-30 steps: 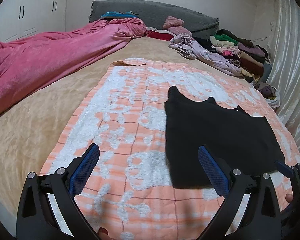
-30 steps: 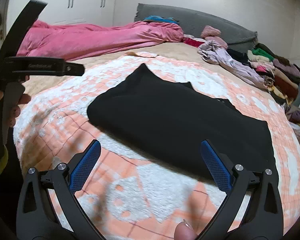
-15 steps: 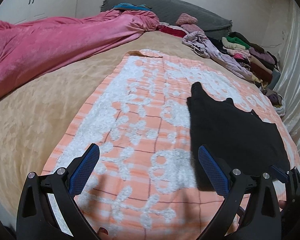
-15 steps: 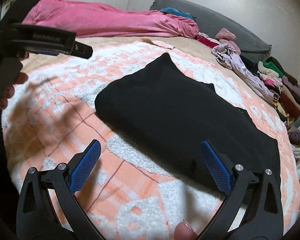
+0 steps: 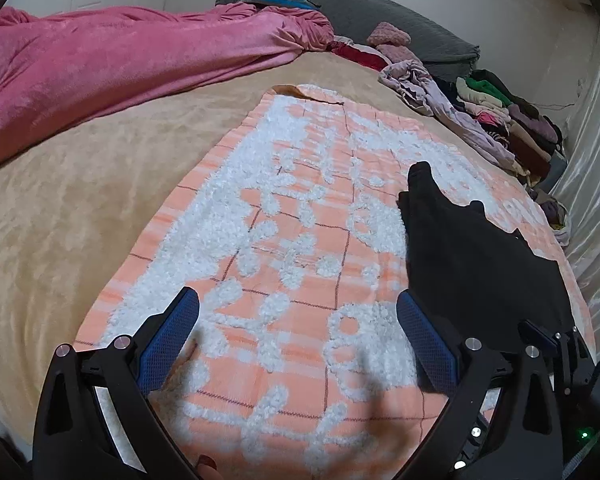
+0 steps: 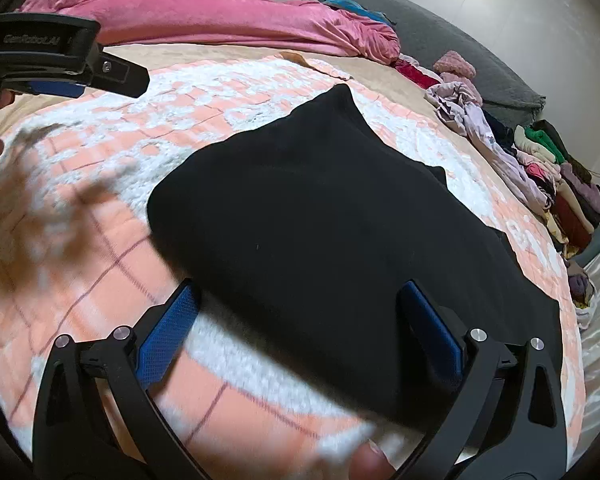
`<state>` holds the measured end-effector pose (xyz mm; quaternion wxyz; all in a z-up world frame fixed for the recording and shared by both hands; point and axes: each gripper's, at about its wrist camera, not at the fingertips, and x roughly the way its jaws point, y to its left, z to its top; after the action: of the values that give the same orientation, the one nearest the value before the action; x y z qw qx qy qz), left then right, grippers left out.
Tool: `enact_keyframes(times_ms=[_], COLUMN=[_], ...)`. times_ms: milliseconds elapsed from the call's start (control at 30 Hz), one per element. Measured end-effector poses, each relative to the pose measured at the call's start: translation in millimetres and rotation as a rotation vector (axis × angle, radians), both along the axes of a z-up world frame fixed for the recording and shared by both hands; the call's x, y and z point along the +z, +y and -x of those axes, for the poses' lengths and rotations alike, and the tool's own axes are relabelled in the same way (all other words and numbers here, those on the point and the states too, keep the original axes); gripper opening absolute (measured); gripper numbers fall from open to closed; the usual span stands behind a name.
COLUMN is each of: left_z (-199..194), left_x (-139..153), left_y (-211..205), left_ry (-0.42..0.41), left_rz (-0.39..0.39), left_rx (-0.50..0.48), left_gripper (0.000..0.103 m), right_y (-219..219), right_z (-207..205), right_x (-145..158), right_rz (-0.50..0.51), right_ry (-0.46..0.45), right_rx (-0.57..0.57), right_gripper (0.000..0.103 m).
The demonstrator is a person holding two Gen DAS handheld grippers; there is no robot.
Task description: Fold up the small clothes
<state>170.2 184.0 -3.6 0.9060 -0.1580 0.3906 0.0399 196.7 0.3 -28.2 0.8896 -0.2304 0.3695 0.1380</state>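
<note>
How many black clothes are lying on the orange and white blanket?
1. The black garment lies flat on the orange and white blanket, toward its right side, just ahead of the right gripper. More could be hidden in the far pile.

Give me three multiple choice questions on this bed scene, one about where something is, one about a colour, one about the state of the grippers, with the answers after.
1. Where does the black garment lie?
A. on the orange and white blanket
B. on the pink comforter
C. on the clothes pile

2. What colour are the gripper pads?
A. red
B. blue
C. green

3. How are the left gripper and right gripper?
A. both open
B. both shut on cloth
C. one shut

Answers: 1 A, patterned blanket shows around it. 2 B, blue textured faces. 3 A, wide gaps, nothing held.
</note>
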Motion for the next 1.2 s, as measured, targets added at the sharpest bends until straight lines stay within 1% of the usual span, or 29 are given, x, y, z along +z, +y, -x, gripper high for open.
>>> enact_keyframes(times_ms=[133,233,333,367,400,433,500,533,567,600,667,733,800,833,867,933,1000,1033,1067,1167,1200], left_z=[-13.5,-29.2,-49.1,-56.5,-63.6,-68.8,-80.7,-85.5,-91.9,-95.7,-103.6,-111.1,-118.8,-122.8,-125.2,-129.3,-134.4,-135.9,-138.2,-141.2,-141.8], left_x=[0.5,3.1,3.2,3.1,2.7,2.5,1.3,0.2,-1.0,-2.3,-5.5,-9.5,-16.6,-20.3,-22.0,-25.7,-28.5,-29.6,-31.9,-33.5,-33.5], left_y=[-2.3,-6.6,-15.1,-18.5,-21.7,-24.6,-28.9,-30.4,-32.3,-33.4,-36.6,-39.9,-42.3,-44.4,-46.1,-50.7,-58.9,-60.9,-63.8,-69.2,-70.4], left_ry=[0.003,0.003,0.018,0.022,0.030,0.038,0.049,0.057,0.065,0.073,0.089,0.103,0.129,0.139,0.144,0.153,0.161,0.166,0.177,0.184,0.184], left_rz=[0.027,0.073,0.123,0.133,0.140,0.142,0.173,0.193,0.217,0.230,0.266,0.308,0.369,0.410,0.431,0.458,0.444,0.439,0.439,0.440,0.436], left_rx=[-0.017,-0.044,-0.094,-0.109,-0.117,-0.124,-0.149,-0.157,-0.167,-0.173,-0.191,-0.212,-0.222,-0.232,-0.235,-0.249,-0.261,-0.263,-0.266,-0.280,-0.284], left_gripper=[0.099,0.099,0.099,0.099,0.099,0.099,0.099,0.099,0.099,0.099,0.099,0.098,0.098,0.098,0.097,0.096,0.083,0.072,0.069,0.063,0.063], right_y=[6.3,8.1,9.0,8.8,8.7,8.0,7.4,6.1,4.9,3.8,-3.2,-13.5,-27.2,-30.9,-36.2,-41.4,-43.6,-44.2,-44.9,-46.8,-47.6], right_z=[-6.9,-7.8,-4.7,-3.7,-3.6,-2.0,-2.3,-1.5,-0.8,0.3,-0.3,-3.8,-8.5,-10.1,-12.2,-14.0,-13.6,-12.9,-12.2,-9.5,-9.4], right_x=[-0.8,0.1,2.3,3.6,4.1,5.4,6.1,6.9,7.8,9.2,13.9,17.8,21.1,21.2,21.1,20.7,20.9,21.3,22.1,23.8,24.0], right_rz=[0.027,0.037,0.036,0.032,0.029,0.020,0.001,-0.013,-0.026,-0.042,-0.094,-0.172,-0.276,-0.307,-0.350,-0.395,-0.418,-0.424,-0.431,-0.451,-0.457], right_ry=[-0.022,-0.042,-0.066,-0.078,-0.086,-0.092,-0.094,-0.093,-0.089,-0.087,-0.079,-0.051,-0.011,0.003,0.023,0.041,0.045,0.043,0.038,0.036,0.037], right_rx=[0.014,0.027,0.052,0.061,0.064,0.074,0.090,0.099,0.107,0.111,0.104,0.092,0.075,0.069,0.061,0.052,0.050,0.050,0.051,0.050,0.049], right_gripper=[0.094,0.093,0.082,0.076,0.067,0.062,0.040,0.034,0.024,0.017,0.010,0.008,0.006,0.006,0.006,0.005,0.005,0.005,0.004,0.004,0.004])
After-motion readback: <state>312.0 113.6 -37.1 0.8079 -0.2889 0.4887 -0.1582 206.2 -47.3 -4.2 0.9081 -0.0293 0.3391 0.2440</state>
